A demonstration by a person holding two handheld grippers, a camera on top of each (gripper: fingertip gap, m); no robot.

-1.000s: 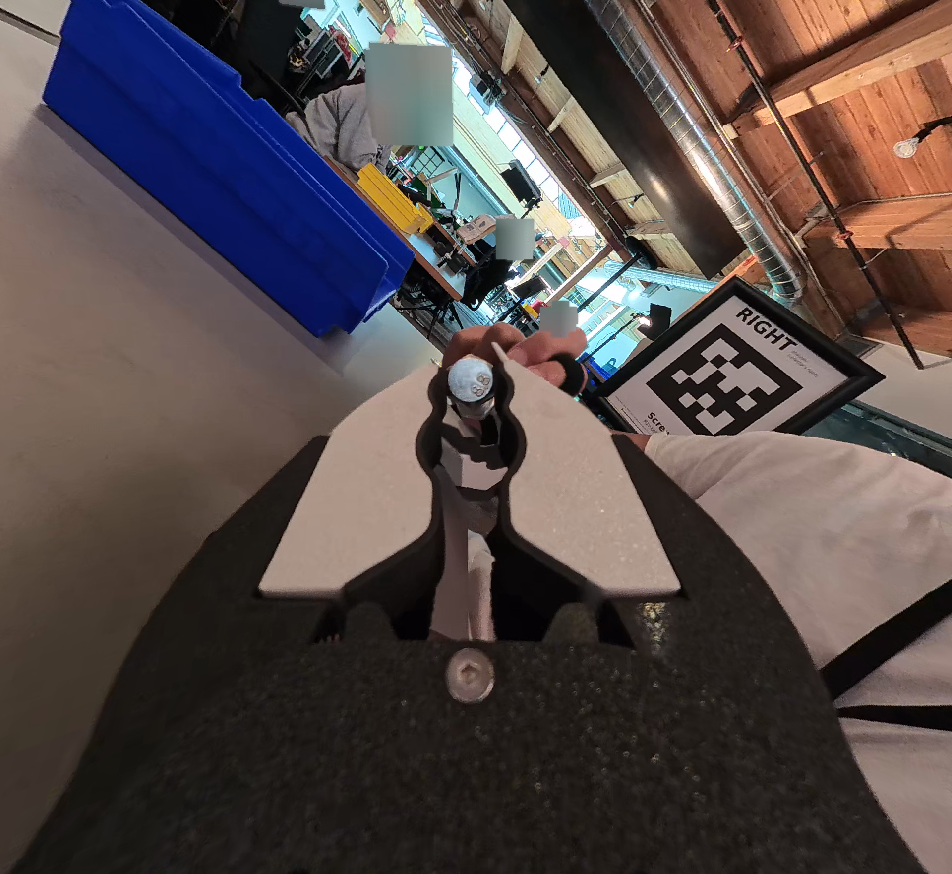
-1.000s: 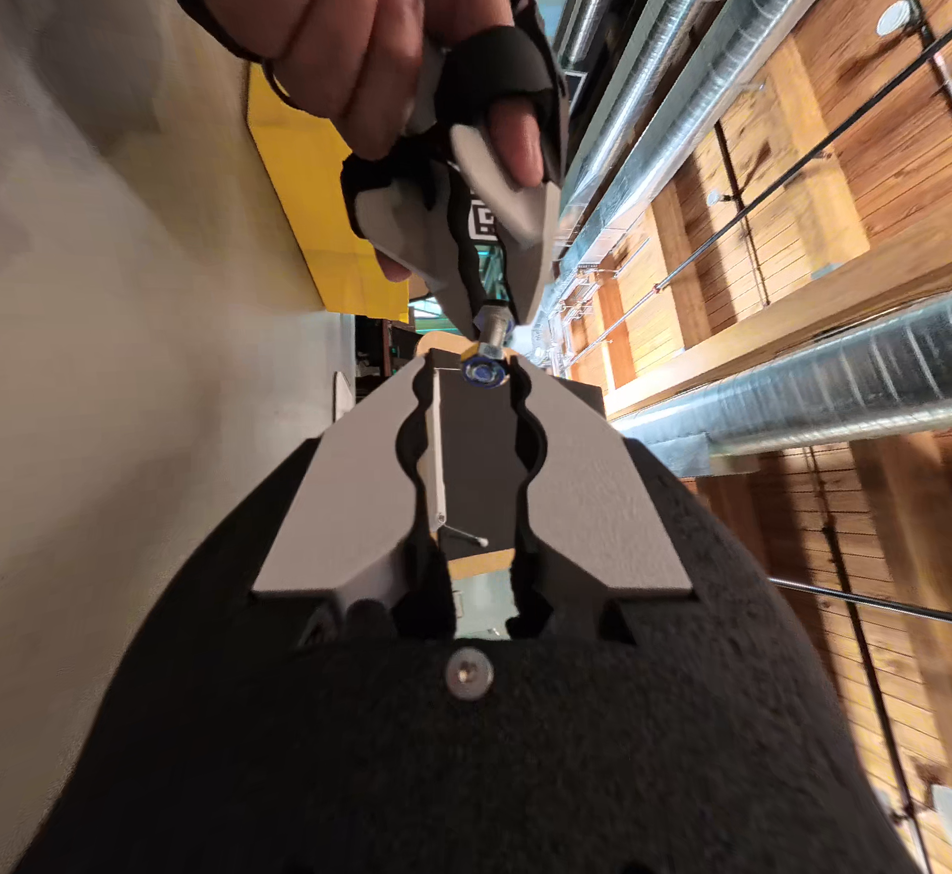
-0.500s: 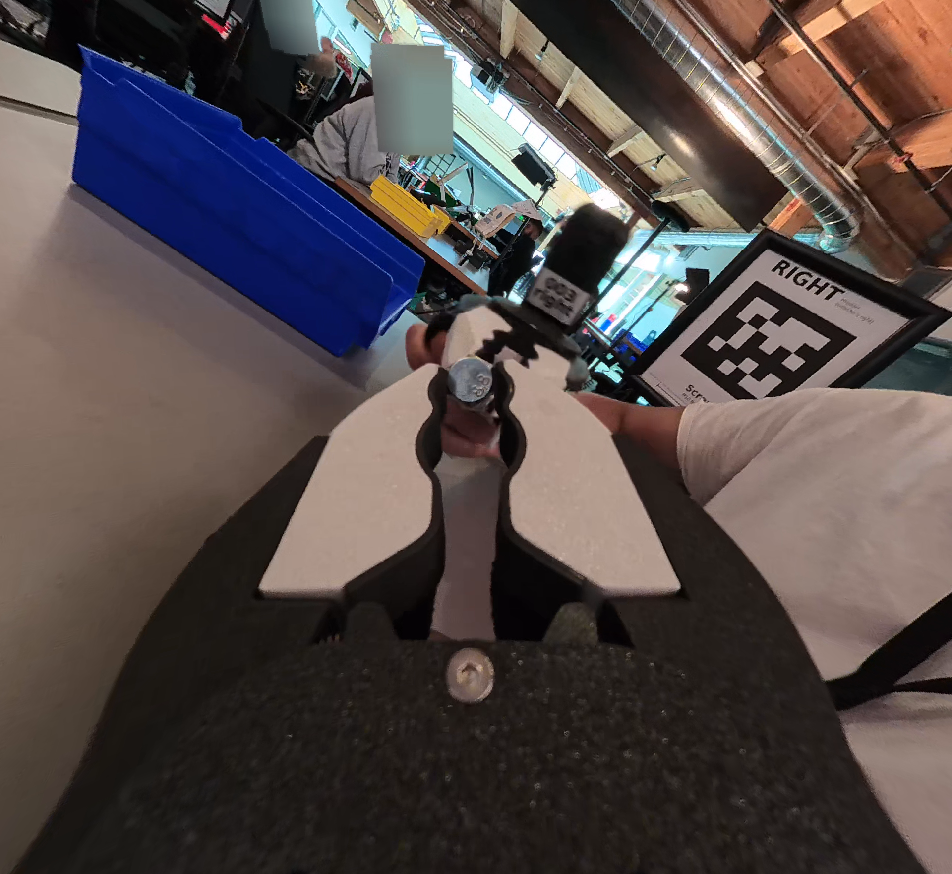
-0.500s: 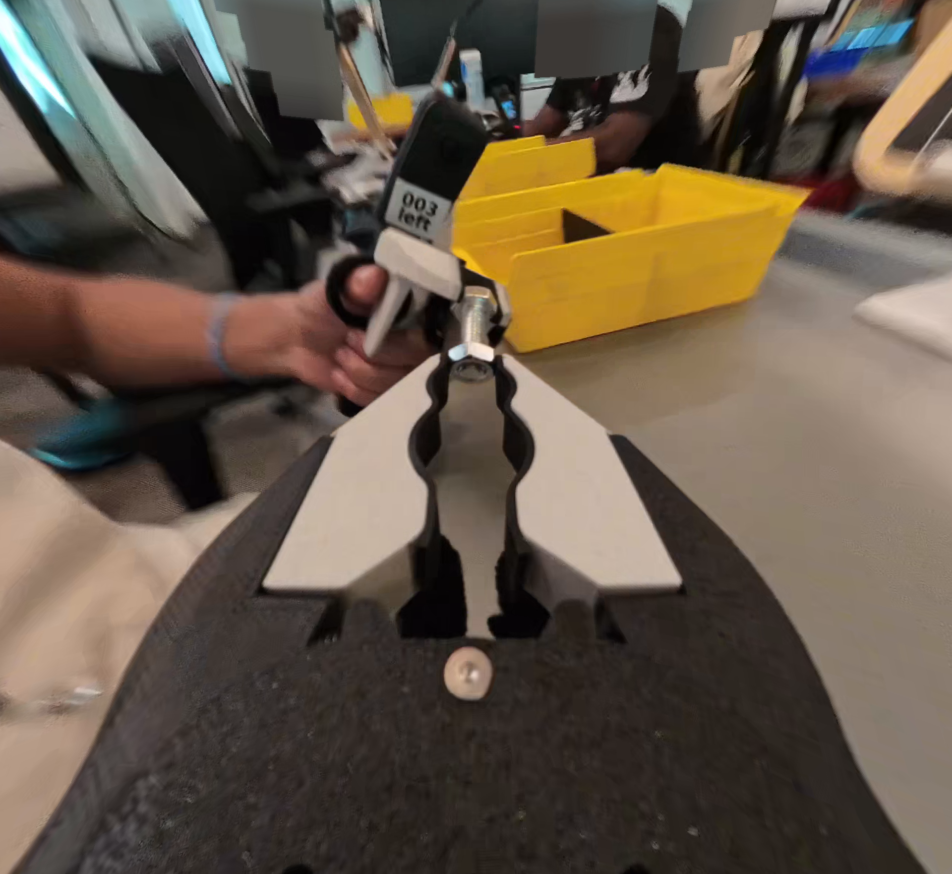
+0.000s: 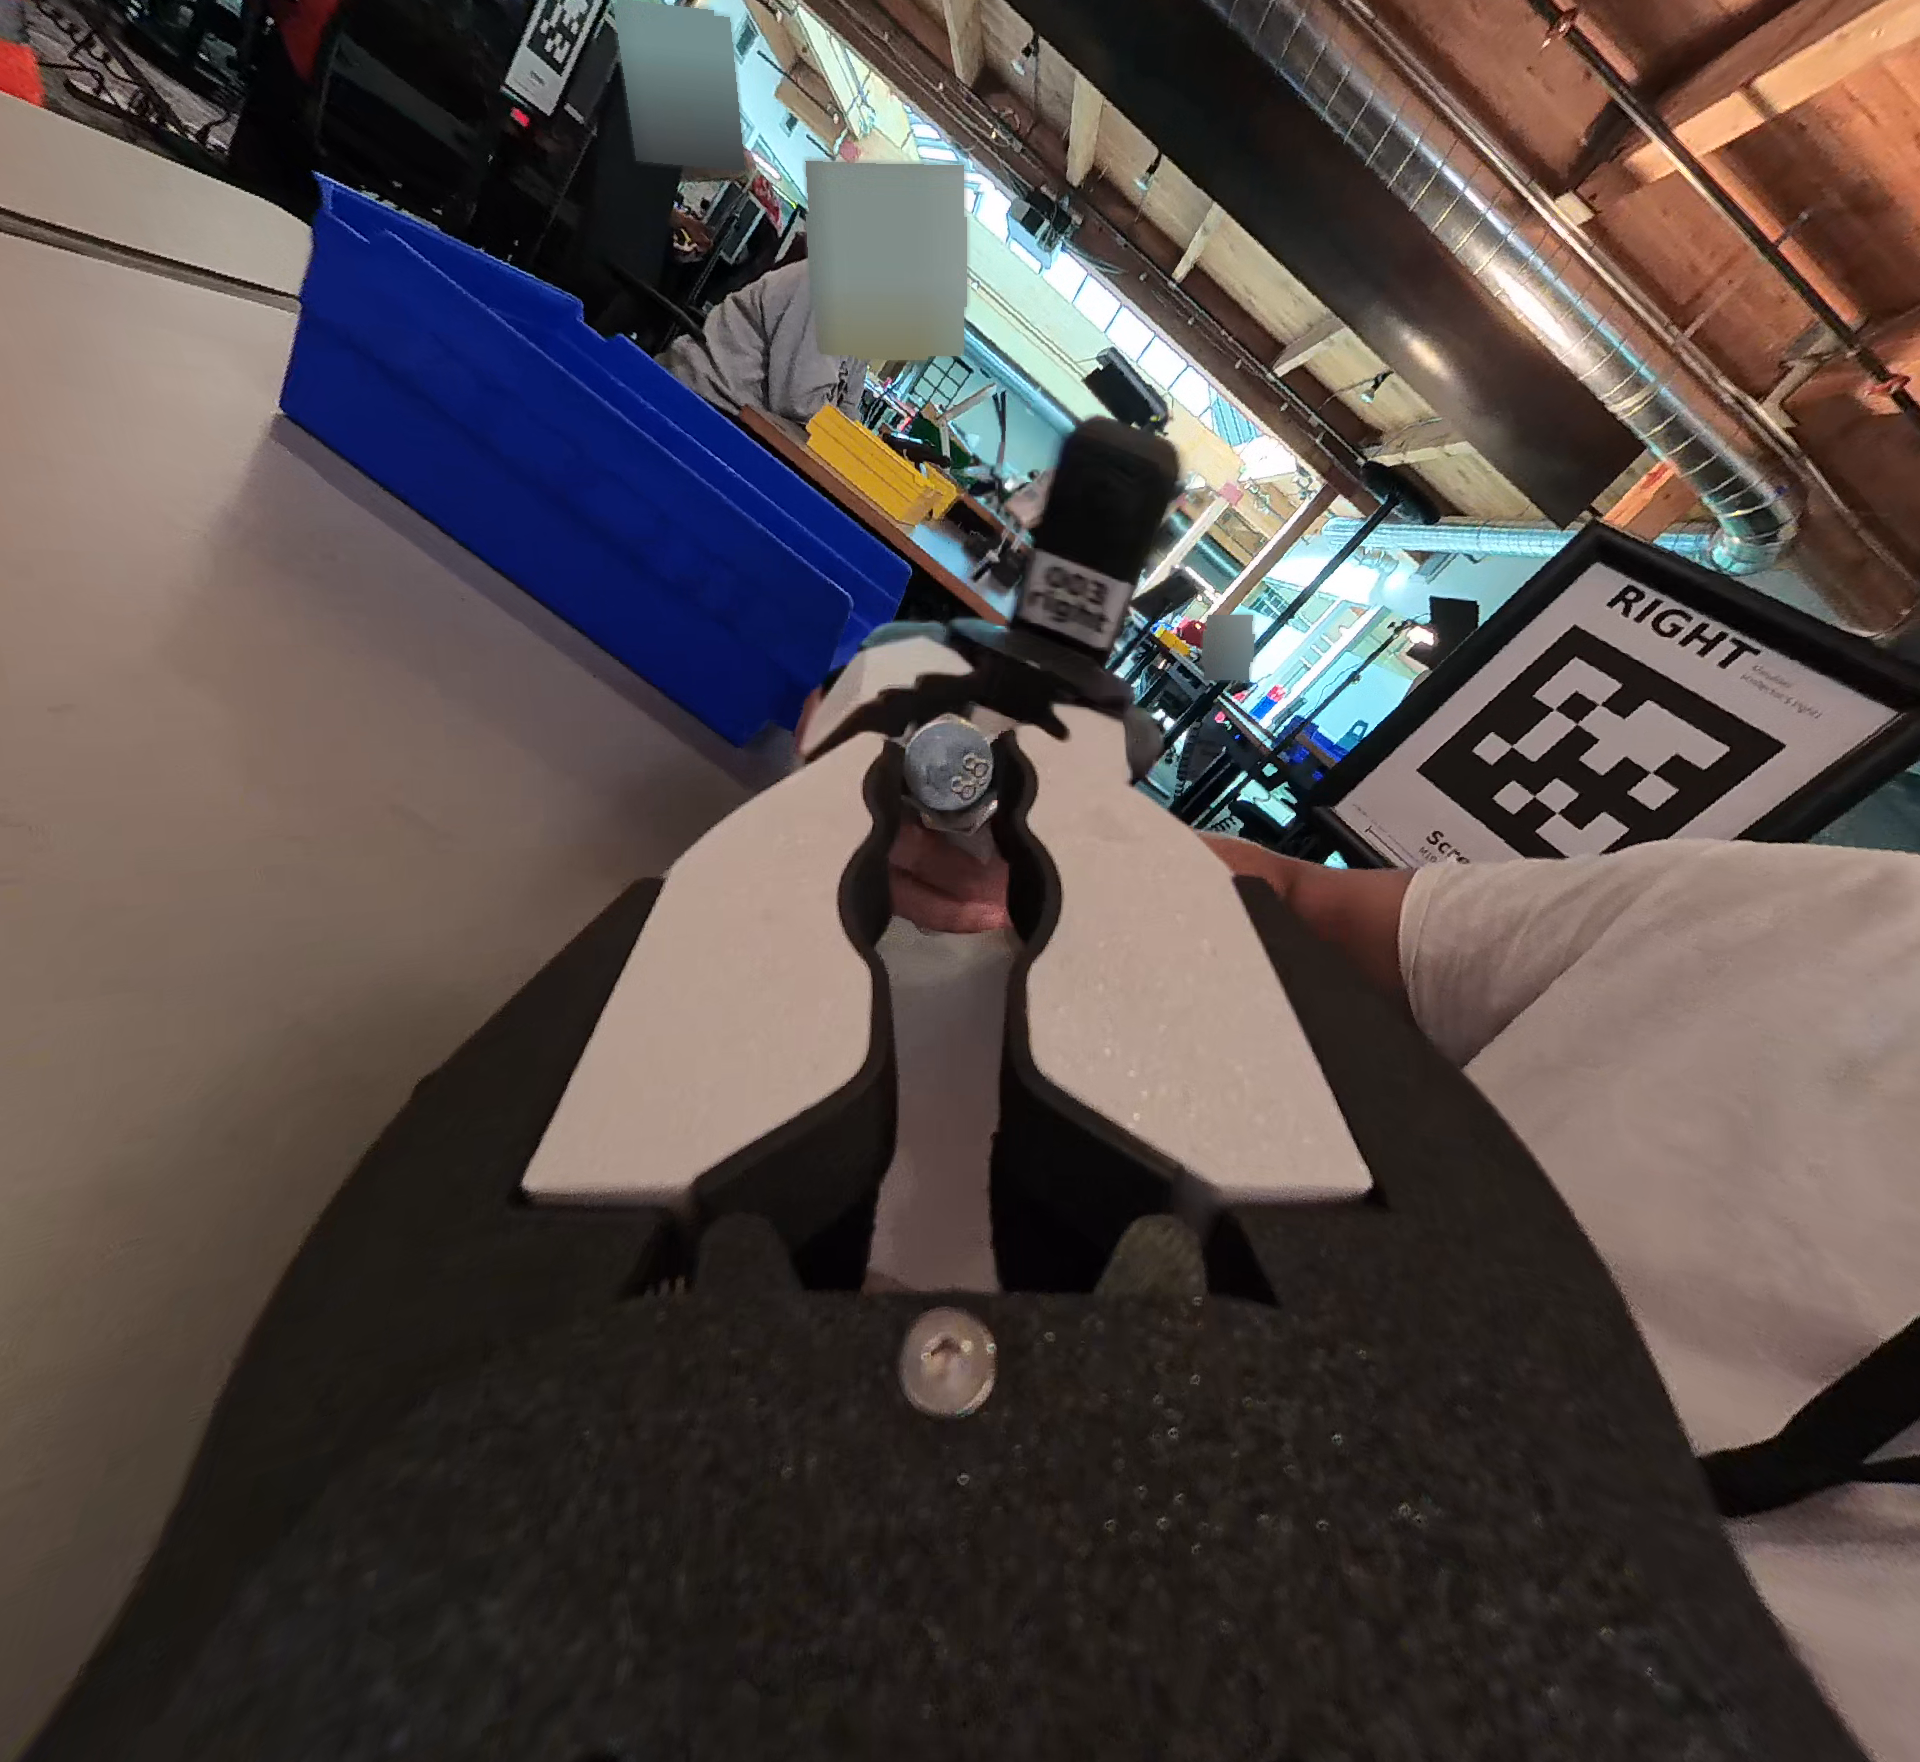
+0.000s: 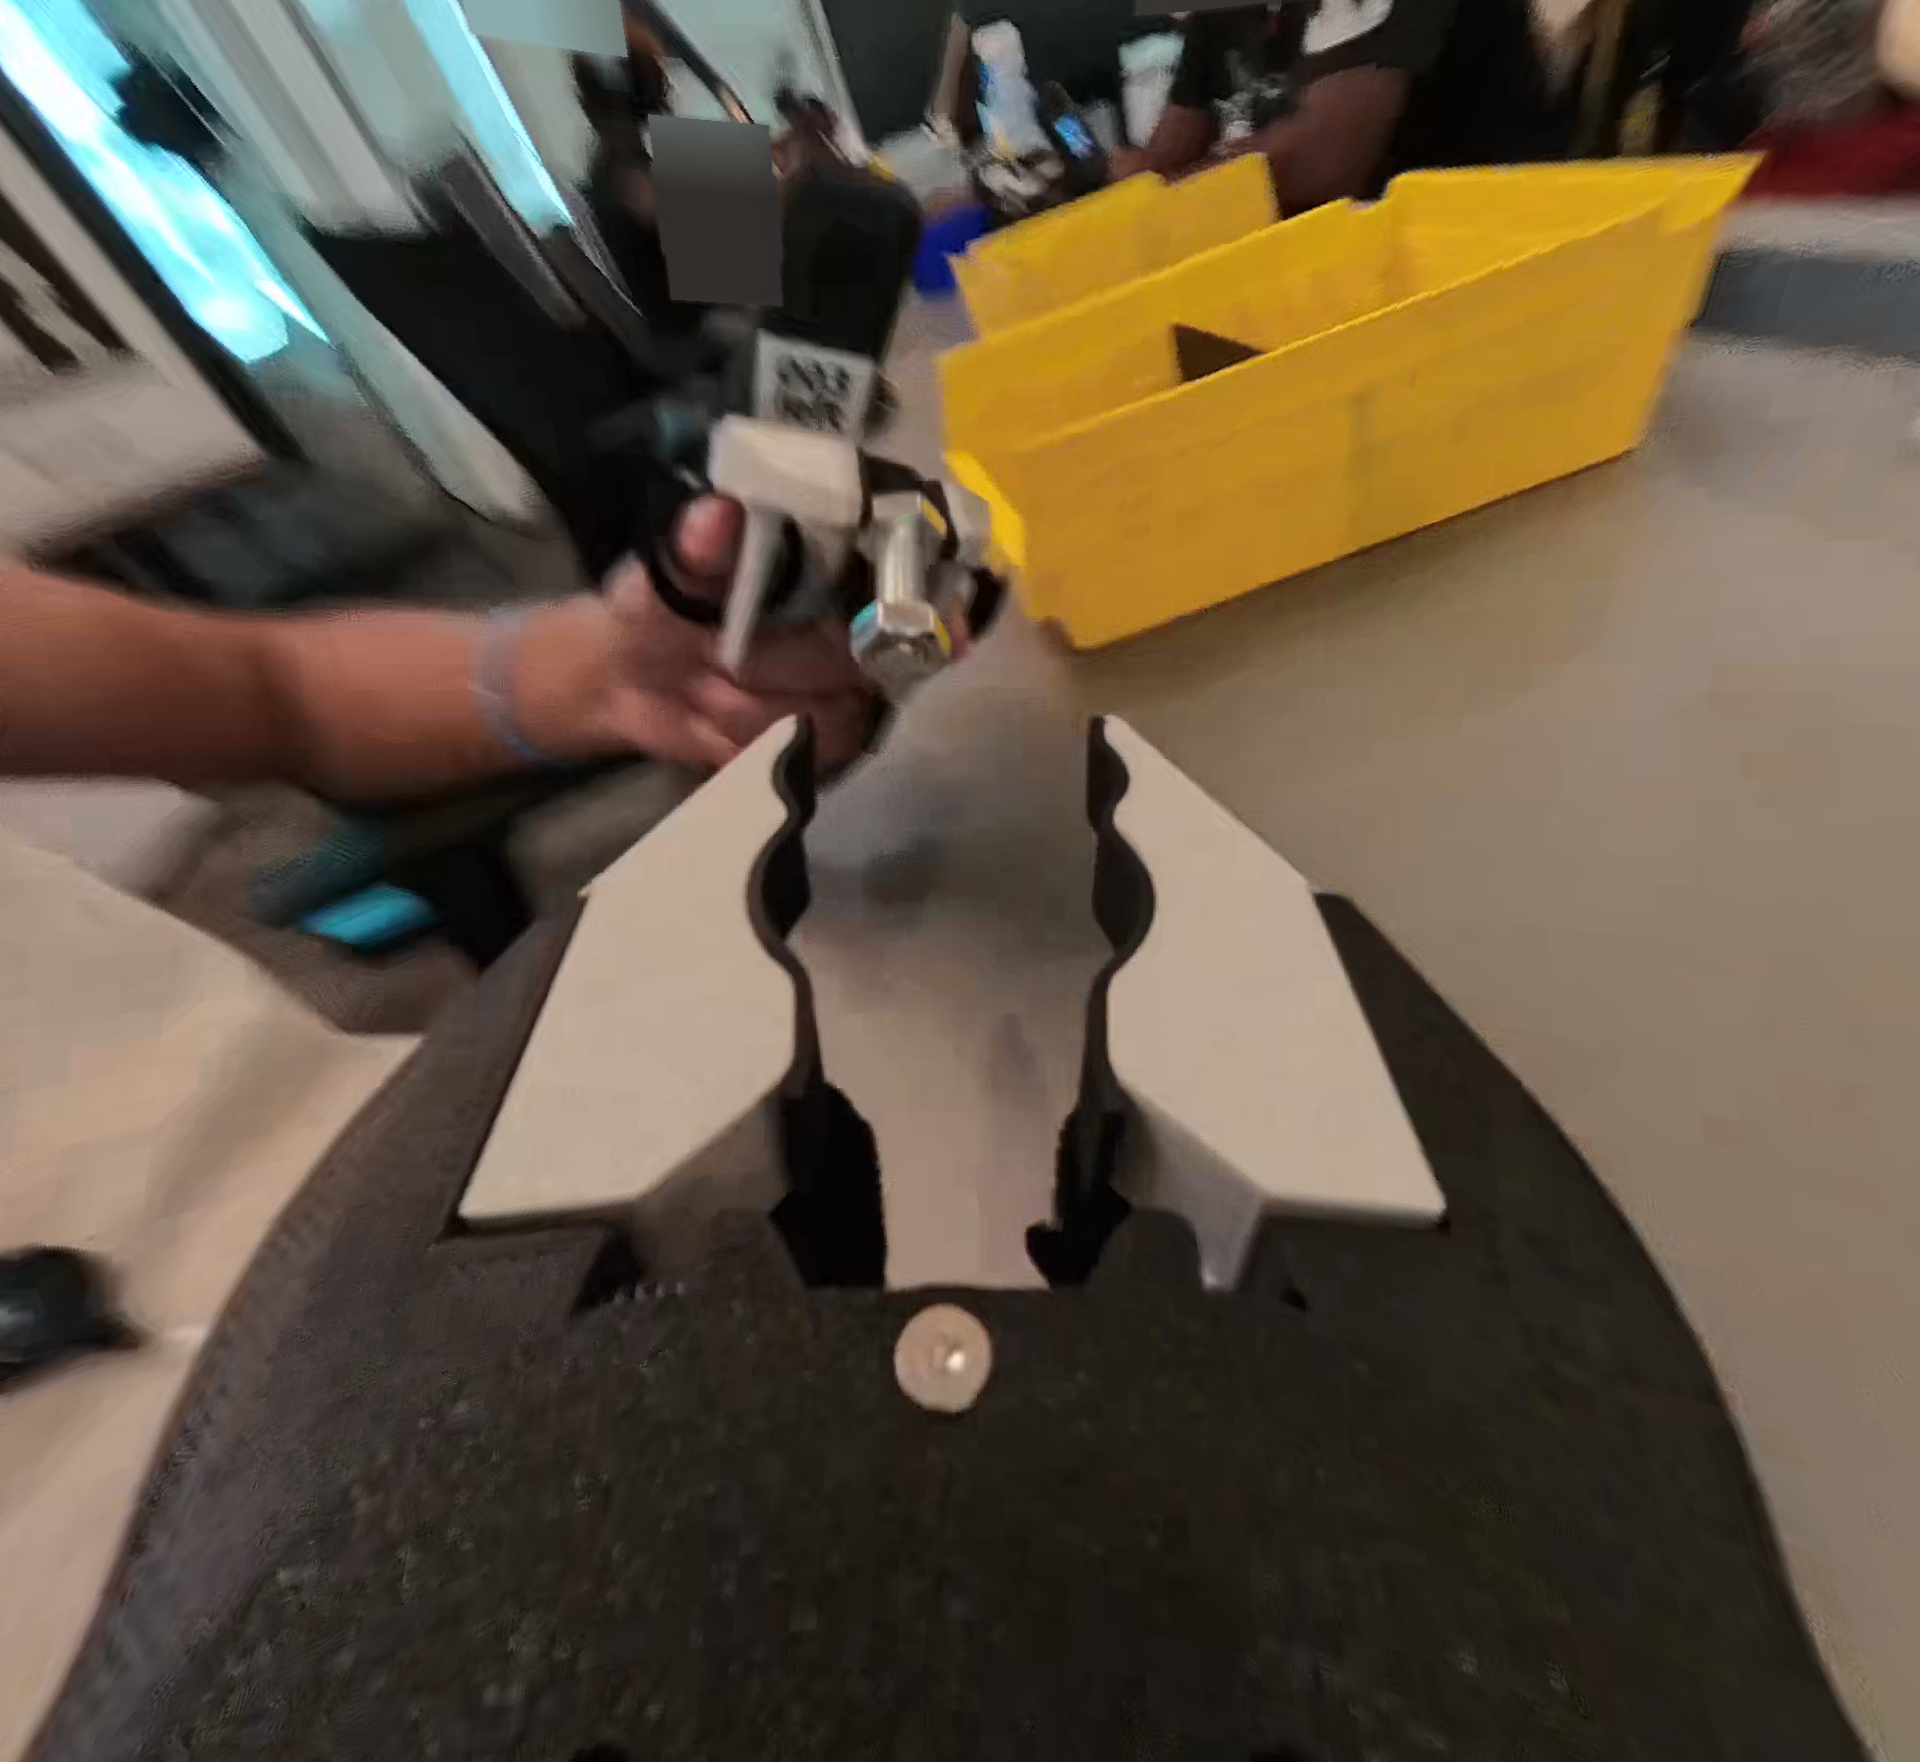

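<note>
Left gripper [image 5: 948, 782]: jaws narrow, both dark pads clamped on the head end of a steel hex bolt [image 5: 948, 770]. The round stamped head faces the left wrist camera. In the right wrist view the same bolt [image 6: 902, 585] hangs shank-down from that gripper, with a hex nut [image 6: 896, 644] threaded on its lower end.

Right gripper [image 6: 945, 741]: jaws wide, nothing between the pads; only bare grey tabletop [image 6: 1558, 777] shows through the gap. Its fingertips [image 6: 774, 756] sit just below and in front of the nut, not touching it. From the left wrist view the right gripper [image 5: 971, 694] sits directly behind the bolt, with a person's fingers visible under it.

Places relative to the bolt:
- Blue plastic bin [image 5: 582, 486] up and left of it, on the tabletop, well apart.
- Yellow plastic bin [image 6: 1340, 424] to its right and behind it in the right wrist view; near, but contact cannot be told through the blur.
- Framed black-and-white marker sign [image 5: 1600, 746] to its right in the left wrist view.
- Person's hand [image 6: 665, 684] wrapped round the left gripper's handle, to its left.
</note>
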